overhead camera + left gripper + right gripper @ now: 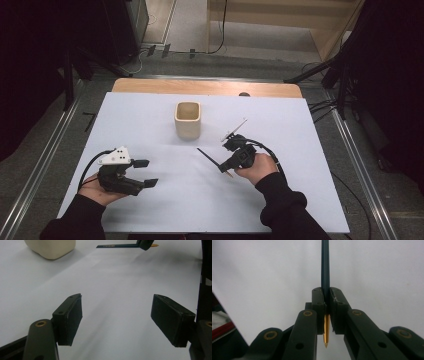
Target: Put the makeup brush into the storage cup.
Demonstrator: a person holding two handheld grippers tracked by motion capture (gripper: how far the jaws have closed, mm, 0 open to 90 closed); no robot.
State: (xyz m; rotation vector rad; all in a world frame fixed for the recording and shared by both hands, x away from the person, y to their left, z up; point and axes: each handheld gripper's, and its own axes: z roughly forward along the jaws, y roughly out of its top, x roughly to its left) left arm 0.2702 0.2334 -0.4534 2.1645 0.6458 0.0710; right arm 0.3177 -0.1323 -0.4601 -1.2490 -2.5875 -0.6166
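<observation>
White-covered table (165, 200), broad bare surface around both hands. Cream square-sided cup (187, 120), matte, stands mid-table. Right gripper (224, 167), jaws closed on a slim dark pen (210, 157) with gold tip, held low, right of centre. Left gripper (146, 173), jaws wide apart, empty, near the front-left edge.

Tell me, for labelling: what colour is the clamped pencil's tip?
Golden-orange tip on a dark teal pencil, clearest in the right gripper view.
</observation>
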